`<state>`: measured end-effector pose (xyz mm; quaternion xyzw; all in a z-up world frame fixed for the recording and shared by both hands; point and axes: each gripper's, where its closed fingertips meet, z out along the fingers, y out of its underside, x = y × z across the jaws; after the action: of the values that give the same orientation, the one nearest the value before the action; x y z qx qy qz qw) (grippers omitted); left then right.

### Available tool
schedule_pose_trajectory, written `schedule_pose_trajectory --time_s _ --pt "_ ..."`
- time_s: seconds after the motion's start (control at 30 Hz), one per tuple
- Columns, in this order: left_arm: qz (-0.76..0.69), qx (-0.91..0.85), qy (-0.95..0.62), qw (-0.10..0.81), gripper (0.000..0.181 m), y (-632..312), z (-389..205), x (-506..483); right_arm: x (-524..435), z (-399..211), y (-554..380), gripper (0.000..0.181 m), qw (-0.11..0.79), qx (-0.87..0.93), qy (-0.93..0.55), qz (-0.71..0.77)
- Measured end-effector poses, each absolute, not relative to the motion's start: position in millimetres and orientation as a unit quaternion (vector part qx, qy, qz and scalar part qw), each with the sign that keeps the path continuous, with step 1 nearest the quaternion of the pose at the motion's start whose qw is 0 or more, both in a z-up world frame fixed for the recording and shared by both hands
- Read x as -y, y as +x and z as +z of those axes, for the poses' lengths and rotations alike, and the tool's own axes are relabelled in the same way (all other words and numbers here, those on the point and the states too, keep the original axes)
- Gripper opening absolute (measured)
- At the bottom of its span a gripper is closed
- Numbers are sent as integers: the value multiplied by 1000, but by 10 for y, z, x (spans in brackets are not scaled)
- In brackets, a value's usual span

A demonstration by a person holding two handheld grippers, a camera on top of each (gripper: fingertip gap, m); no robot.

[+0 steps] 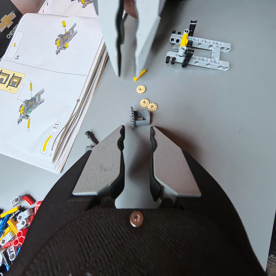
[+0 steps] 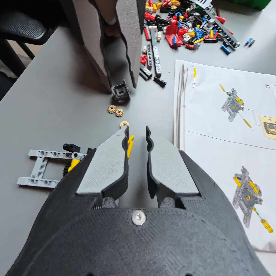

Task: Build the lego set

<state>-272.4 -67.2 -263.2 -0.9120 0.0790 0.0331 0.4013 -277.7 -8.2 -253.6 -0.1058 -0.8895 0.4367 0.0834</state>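
Observation:
My left gripper (image 1: 137, 127) is open and empty, low over the grey table. Its tips are just short of a grey differential housing with a gear ring (image 1: 139, 118). Beyond the housing lie two tan bevel gears (image 1: 148, 104), a tan disc (image 1: 140, 89) and a yellow axle (image 1: 139, 75). My right gripper (image 2: 137, 127) is open. The yellow axle (image 2: 130, 144) lies on the table between its fingers, close against the left one, and is not gripped. The right gripper (image 1: 129, 74) enters the left wrist view from the top. The left gripper (image 2: 122, 88) stands over the housing (image 2: 121, 92).
A partly built light-grey frame with yellow and black parts (image 1: 198, 50) lies on the table and also shows in the right wrist view (image 2: 43, 167). An open instruction booklet (image 1: 44, 74) lies beside the parts. A pile of loose coloured bricks (image 2: 186, 26) is spread behind it. A black pin (image 1: 89, 134) lies by my left finger. The grippers' ends are close to 7 cm from one another. It is some 5 cm from my left tips to the black pin (image 1: 89, 134). My right wrist view (image 2: 162, 82) looks at it from another angle.

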Motion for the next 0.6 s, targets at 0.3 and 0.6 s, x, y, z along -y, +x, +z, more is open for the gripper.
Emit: schedule_pose_trajectory --time_s 0.3,0.6 --pt "32 -79 -912 401 31 -2724 -2633 672 197 -2612 -2635 16 62 904 -76 417" --pt "29 -76 -913 401 31 -2726 -2633 671 211 -2643 -2626 6 65 908 -69 408"
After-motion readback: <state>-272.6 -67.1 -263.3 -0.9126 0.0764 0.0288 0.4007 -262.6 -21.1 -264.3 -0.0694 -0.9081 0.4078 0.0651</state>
